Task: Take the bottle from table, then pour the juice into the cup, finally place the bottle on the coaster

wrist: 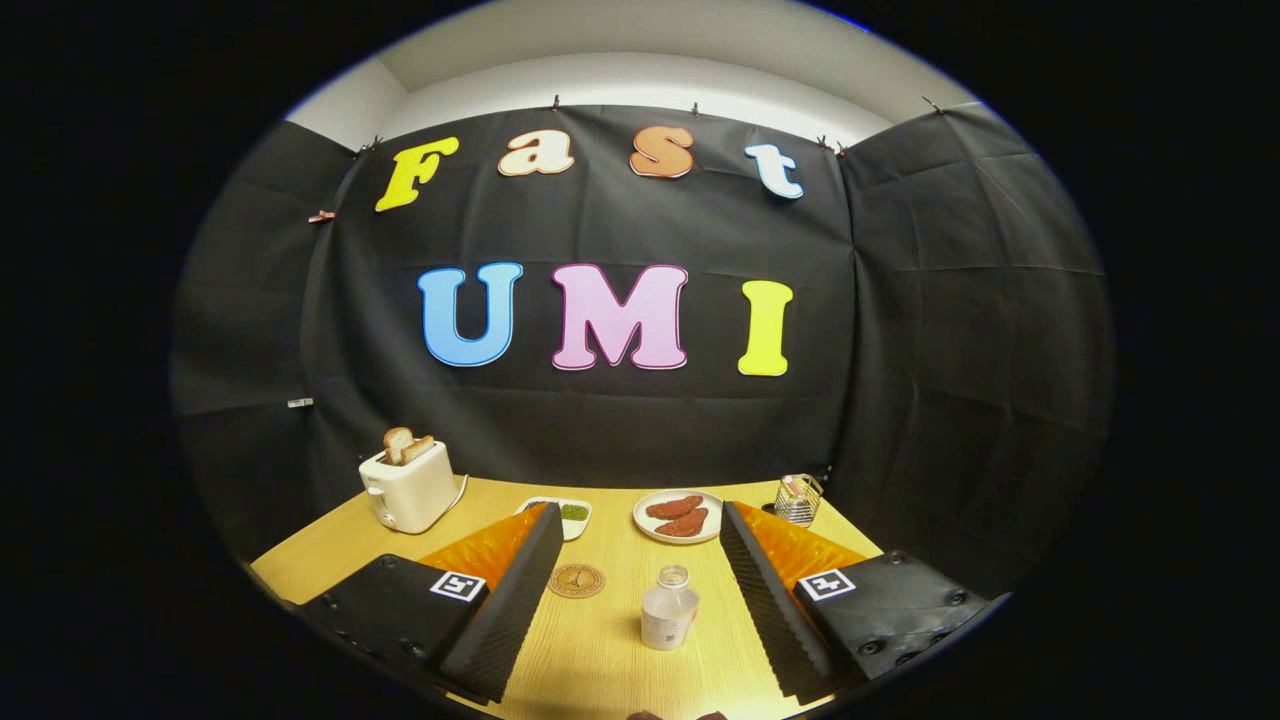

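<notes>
My fingers point(638, 570) are spread wide and released, grasping nothing. The bottle point(669, 609) stands upright on the wooden counter point(600, 660) between them, nearer the right finger: small, clear plastic, pale contents, uncapped as far as I can tell. The round brown coaster point(576, 580) lies just left of it, apart. A plate point(680, 516) of reddish pieces sits beyond; a toaster point(408, 485) stands far left.
</notes>
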Motion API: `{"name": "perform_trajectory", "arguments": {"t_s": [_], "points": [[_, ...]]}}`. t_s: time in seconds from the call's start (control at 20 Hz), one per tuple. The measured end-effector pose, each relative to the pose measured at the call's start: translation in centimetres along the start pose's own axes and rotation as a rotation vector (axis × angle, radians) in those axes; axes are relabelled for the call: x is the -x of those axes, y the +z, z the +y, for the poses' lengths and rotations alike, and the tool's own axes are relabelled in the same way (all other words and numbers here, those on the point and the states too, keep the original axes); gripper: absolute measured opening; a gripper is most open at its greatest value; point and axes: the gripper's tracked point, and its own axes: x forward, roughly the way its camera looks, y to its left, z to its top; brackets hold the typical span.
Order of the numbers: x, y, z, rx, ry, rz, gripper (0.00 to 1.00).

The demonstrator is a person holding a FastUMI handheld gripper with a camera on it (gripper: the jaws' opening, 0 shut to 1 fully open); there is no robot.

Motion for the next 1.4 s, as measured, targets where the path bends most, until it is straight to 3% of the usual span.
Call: {"name": "perform_trajectory", "arguments": {"t_s": [0.65,1.1,1.4], "points": [[-1.4,-1.0,0.0,0.048,0.055,-0.013,0.97],[-2.7,-5.2,-0.5,0.038,0.172,0.019,0.97],[-5.4,-7.9,-2.8,0.001,0.137,0.023,0.97]]}}
